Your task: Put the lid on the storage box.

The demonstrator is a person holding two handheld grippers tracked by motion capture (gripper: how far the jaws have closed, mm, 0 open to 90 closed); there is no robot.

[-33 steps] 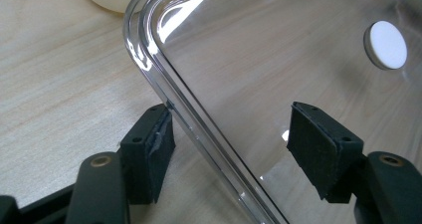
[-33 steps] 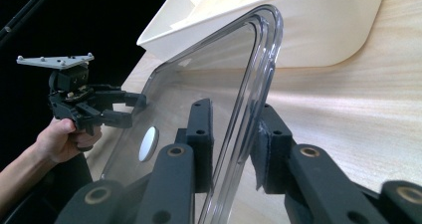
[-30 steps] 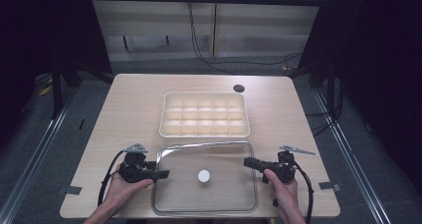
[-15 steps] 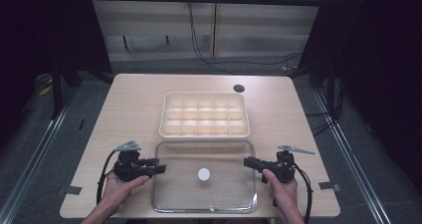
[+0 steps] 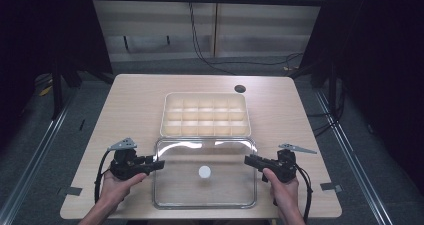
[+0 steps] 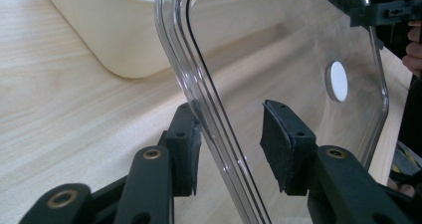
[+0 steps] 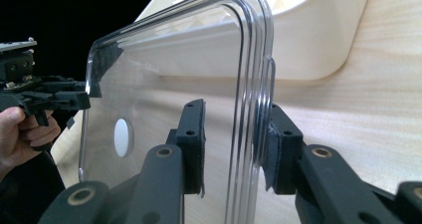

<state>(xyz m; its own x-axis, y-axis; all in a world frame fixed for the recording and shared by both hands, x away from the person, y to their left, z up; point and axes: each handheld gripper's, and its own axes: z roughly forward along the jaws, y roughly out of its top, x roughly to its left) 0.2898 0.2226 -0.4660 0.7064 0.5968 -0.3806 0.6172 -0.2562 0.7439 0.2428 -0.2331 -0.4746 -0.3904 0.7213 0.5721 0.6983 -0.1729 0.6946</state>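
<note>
A clear plastic lid (image 5: 205, 195) with a white round sticker (image 5: 204, 172) at its middle lies flat on the table, just in front of a cream compartment tray (image 5: 205, 94). My left gripper (image 5: 161, 163) is at the lid's left edge. In the left gripper view it (image 6: 229, 119) stands open, and the lid's rim (image 6: 199, 84) runs between the jaws without either pad pressing on it. My right gripper (image 5: 246, 159) is at the lid's right edge. It (image 7: 234, 117) is open too, straddling the rim (image 7: 249, 74), with a gap on the inner side.
The tray's several compartments look empty. A small dark hole (image 5: 240, 89) sits in the tabletop behind the tray at the right. Bare wood lies on both sides of the lid. Cables trail from both grippers toward the table's front edge.
My left gripper has drawn back a little to the left, from over the lid to its left edge. The right gripper and the lid have stayed in place.
</note>
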